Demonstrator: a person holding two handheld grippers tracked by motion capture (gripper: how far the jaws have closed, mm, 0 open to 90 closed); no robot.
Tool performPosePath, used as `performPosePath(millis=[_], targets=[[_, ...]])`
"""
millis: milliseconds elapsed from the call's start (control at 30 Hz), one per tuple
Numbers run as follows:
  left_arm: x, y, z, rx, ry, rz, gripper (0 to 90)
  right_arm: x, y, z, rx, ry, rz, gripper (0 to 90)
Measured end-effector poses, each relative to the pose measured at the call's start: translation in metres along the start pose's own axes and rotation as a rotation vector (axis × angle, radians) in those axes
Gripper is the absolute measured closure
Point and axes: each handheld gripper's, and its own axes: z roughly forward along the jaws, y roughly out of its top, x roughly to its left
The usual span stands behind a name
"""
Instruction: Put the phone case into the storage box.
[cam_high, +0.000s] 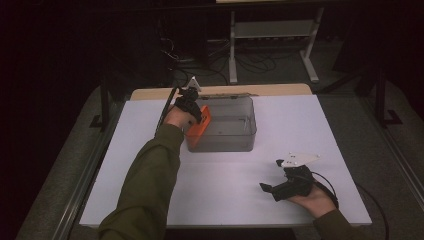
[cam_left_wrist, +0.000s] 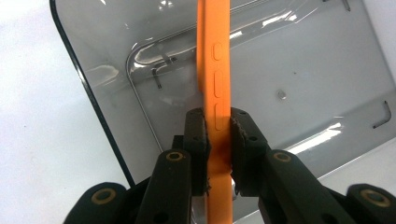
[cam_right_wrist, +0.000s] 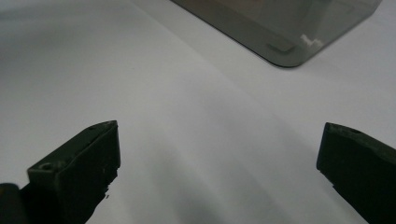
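- Left gripper (cam_high: 192, 107) is up at the near-left corner of the smoky plastic box (cam_high: 235, 117), and it has an orange phone case (cam_high: 199, 127) clamped between its jaws.
- From the left gripper view the pads press both flat faces of the phone case (cam_left_wrist: 215, 84), which stands edge-on and runs straight up and away from the jaws, side button cut-outs facing the camera.
- The box floor (cam_left_wrist: 303, 79) sits right under the case, with the box's dark rim curving off to the left of the jaws and white table (cam_left_wrist: 37, 140) beyond that.
- Right gripper (cam_high: 280, 187) rests well apart from the box, low on the table (cam_high: 225, 180), held in the person's hand (cam_high: 315, 200).
- In the right gripper view its jaws stand wide, nothing between them but white tabletop.
- Ahead of them and off to the right, a corner of the box (cam_right_wrist: 285, 51) shows at the top.
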Motion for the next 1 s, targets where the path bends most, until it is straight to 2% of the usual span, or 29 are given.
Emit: performPosePath(millis=[433,600,1000], targets=[[0.002,0.002,-0.005,-0.034,-0.008,0.0,74.6,0.0,0.0,0.0,0.0,-0.002,-0.003,0.0],[0.005,0.001,-0.007,-0.038,0.0,-0.003,77.6,0.0,0.0,0.0,0.002,-0.002,-0.001,0.0],[0.008,0.0,-0.014,-0.062,0.013,-0.01,75.4,0.001,0.0,0.001,0.003,-0.001,-0.001,0.0]])
